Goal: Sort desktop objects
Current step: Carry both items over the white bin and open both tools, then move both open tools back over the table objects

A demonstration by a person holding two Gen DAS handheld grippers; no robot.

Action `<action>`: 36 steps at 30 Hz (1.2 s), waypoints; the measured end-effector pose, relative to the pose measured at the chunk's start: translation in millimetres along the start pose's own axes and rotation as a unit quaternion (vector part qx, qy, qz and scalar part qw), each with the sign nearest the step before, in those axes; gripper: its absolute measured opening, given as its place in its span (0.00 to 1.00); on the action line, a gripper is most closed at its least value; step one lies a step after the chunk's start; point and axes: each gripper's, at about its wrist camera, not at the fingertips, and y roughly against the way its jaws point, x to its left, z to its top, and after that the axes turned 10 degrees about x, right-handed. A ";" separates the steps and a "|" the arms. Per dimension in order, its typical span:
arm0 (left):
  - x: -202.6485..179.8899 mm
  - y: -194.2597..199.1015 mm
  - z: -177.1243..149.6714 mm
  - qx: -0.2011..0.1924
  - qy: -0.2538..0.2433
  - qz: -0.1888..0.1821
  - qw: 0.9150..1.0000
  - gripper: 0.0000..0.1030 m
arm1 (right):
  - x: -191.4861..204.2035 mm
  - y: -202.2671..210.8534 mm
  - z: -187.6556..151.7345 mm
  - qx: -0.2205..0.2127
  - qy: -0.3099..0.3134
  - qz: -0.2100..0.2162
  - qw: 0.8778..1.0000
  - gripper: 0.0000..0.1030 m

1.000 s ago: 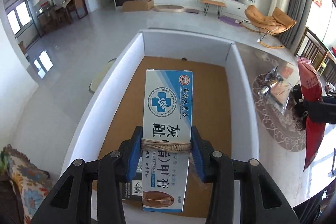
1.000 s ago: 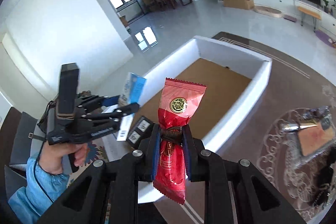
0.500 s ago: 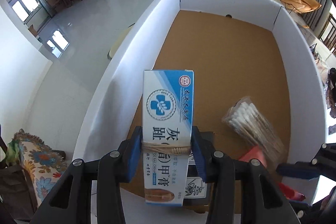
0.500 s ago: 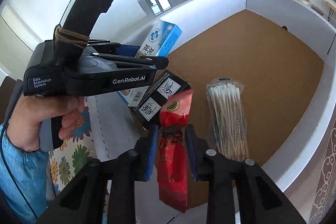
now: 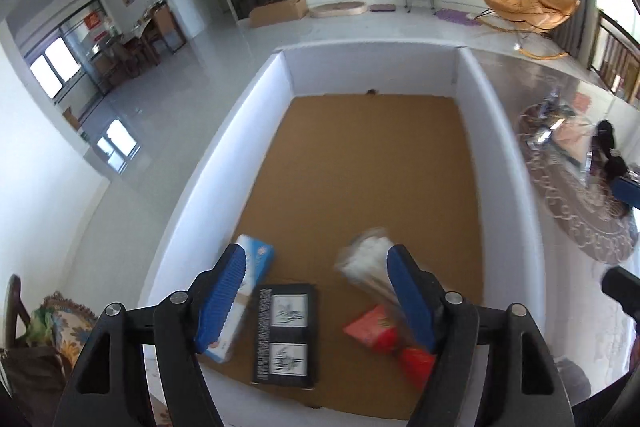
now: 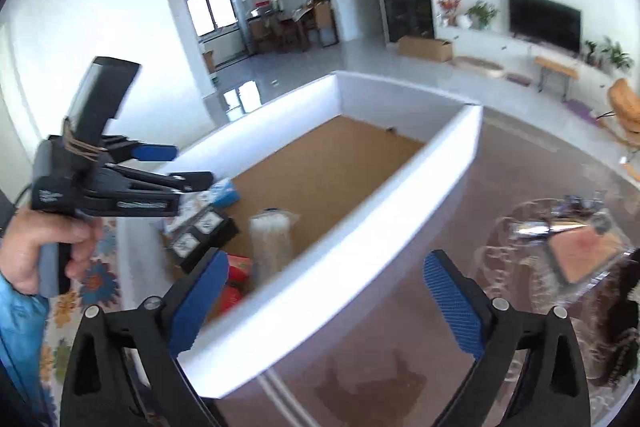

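white-walled cardboard box [image 5: 256,131] holds an ointment carton [image 5: 256,259], black box [image 5: 285,335], cotton swabs [image 5: 364,259] and red packet [image 5: 376,327]. my left gripper [image 5: 316,291] and right gripper [image 6: 326,301] are both opening, nothing between their jaws.

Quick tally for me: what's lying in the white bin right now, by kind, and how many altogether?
Blue-and-white carton: 1
Black box with two white labels: 1
Clear pack of cotton swabs: 1
Red snack packet: 1
Total in the white bin: 4
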 end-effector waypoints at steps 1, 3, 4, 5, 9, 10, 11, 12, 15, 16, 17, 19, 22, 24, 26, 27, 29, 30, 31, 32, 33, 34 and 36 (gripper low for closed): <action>-18.8 12.1 0.7 -0.015 -0.014 -0.014 1.000 0.77 | -21.1 8.2 -14.0 -0.008 -0.010 -0.032 0.999 0.97; -58.7 31.5 1.3 -0.037 -0.041 -0.055 0.997 0.90 | -65.1 21.3 -45.2 -0.005 -0.041 -0.089 0.995 0.97; -82.2 38.8 -1.5 -0.042 -0.061 -0.081 0.994 0.95 | -87.0 28.8 -59.7 0.003 -0.057 -0.113 0.992 0.97; -105.3 41.8 -4.2 -0.042 -0.079 -0.103 0.991 0.96 | -109.1 35.2 -77.4 0.015 -0.073 -0.139 0.987 0.97; -201.6 35.5 -23.0 -0.022 -0.142 -0.159 0.977 0.96 | -175.6 60.0 -147.5 0.059 -0.114 -0.226 0.966 0.97; -224.9 29.0 -28.8 -0.015 -0.154 -0.161 0.975 0.96 | -192.6 69.9 -162.3 0.068 -0.127 -0.242 0.960 0.97; -247.4 19.1 -32.7 -0.006 -0.163 -0.161 0.973 0.96 | -207.1 77.4 -177.5 0.075 -0.141 -0.253 0.954 0.97; -268.9 10.4 -34.2 -0.002 -0.171 -0.159 0.972 0.96 | -220.5 84.8 -190.3 0.079 -0.155 -0.259 0.950 0.97; -319.3 -11.5 -44.9 0.008 -0.188 -0.156 0.970 0.96 | -251.1 106.6 -218.5 0.084 -0.204 -0.277 0.935 0.97; -331.5 -15.7 -48.7 0.011 -0.192 -0.157 0.969 0.96 | -258.3 111.1 -224.8 0.084 -0.216 -0.279 0.932 0.97; -342.2 -21.1 -49.3 0.012 -0.194 -0.156 0.969 0.96 | -265.9 114.5 -229.0 0.085 -0.228 -0.281 0.928 0.97; -355.9 -30.2 -49.8 0.009 -0.192 -0.146 0.970 0.96 | -278.2 117.2 -233.7 0.088 -0.244 -0.282 0.924 0.97; -362.5 -33.9 -42.3 0.004 -0.165 -0.155 0.974 0.97 | -291.0 117.2 -236.3 0.084 -0.265 -0.267 0.923 0.97; -365.8 -40.6 -37.7 0.011 -0.144 -0.170 0.975 0.98 | -299.0 117.5 -234.9 0.081 -0.276 -0.259 0.922 0.97; -364.9 -44.4 -35.5 0.009 -0.130 -0.173 0.976 1.00 | -302.7 112.2 -231.7 0.082 -0.278 -0.256 0.922 0.97; -364.8 -44.4 -35.1 0.006 -0.127 -0.173 0.977 1.00 | -299.0 108.7 -230.0 0.083 -0.278 -0.256 0.922 0.97; -366.7 -45.6 -34.6 0.005 -0.124 -0.173 0.977 1.00 | -301.5 104.3 -226.9 0.087 -0.278 -0.255 0.922 0.97; -367.5 -45.9 -34.0 0.004 -0.123 -0.173 0.977 1.00 | -304.3 101.3 -225.5 0.091 -0.279 -0.257 0.921 0.97; -368.5 -47.1 -33.8 0.004 -0.121 -0.172 0.978 1.00 | -305.5 99.1 -224.0 0.092 -0.277 -0.263 0.920 0.98; -369.0 -47.3 -33.4 0.003 -0.119 -0.172 0.978 1.00 | -307.0 97.3 -222.8 0.091 -0.276 -0.262 0.920 1.00; -369.3 -48.2 -33.5 0.002 -0.117 -0.172 0.978 1.00 | -308.4 95.1 -221.2 0.089 -0.276 -0.264 0.920 1.00; -369.4 -48.5 -33.6 0.002 -0.115 -0.173 0.978 1.00 | -310.2 93.2 -218.5 0.086 -0.277 -0.265 0.920 1.00; -369.8 -49.0 -34.0 0.001 -0.114 -0.173 0.978 1.00 | -314.4 87.5 -211.7 0.085 -0.276 -0.266 0.920 1.00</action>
